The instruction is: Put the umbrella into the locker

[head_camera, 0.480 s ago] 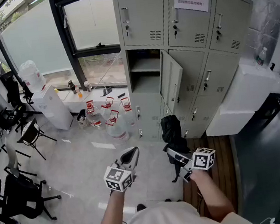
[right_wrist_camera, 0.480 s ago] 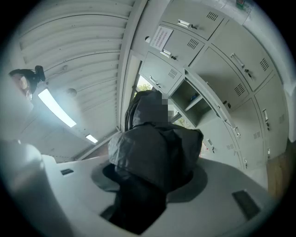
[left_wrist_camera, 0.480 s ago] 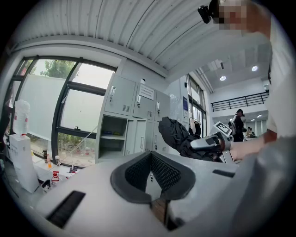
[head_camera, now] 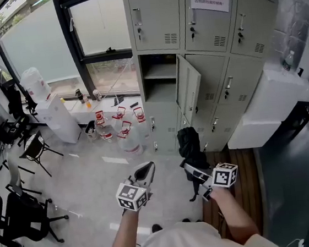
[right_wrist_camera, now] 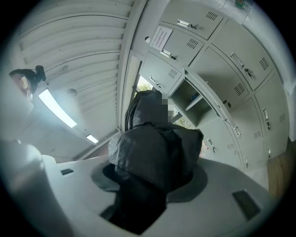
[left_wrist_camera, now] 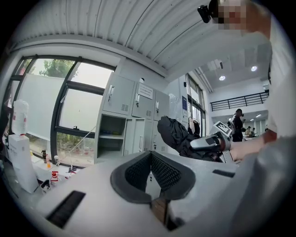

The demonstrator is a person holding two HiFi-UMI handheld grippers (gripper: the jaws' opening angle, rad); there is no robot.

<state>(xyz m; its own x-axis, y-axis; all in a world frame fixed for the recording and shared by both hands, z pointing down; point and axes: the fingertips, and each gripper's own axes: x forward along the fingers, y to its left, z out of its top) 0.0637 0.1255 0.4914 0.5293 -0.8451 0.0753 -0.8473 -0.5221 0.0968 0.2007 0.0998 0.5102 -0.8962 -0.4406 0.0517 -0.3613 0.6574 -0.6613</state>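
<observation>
grey lockers (head_camera: 216, 58), one door (head_camera: 191, 93) open, water jugs (head_camera: 123, 132) by window (head_camera: 98, 21), pale floor (head_camera: 88, 177)

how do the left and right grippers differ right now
The left gripper is empty; the right gripper holds the black folded umbrella. The left gripper's fingers are together; the right gripper's are spread around the umbrella. Both point level toward the lockers.

Black umbrella (head_camera: 189, 143), pale grey lockers (head_camera: 156, 15), light grey floor (head_camera: 91, 180), white water dispenser (head_camera: 54, 119).
</observation>
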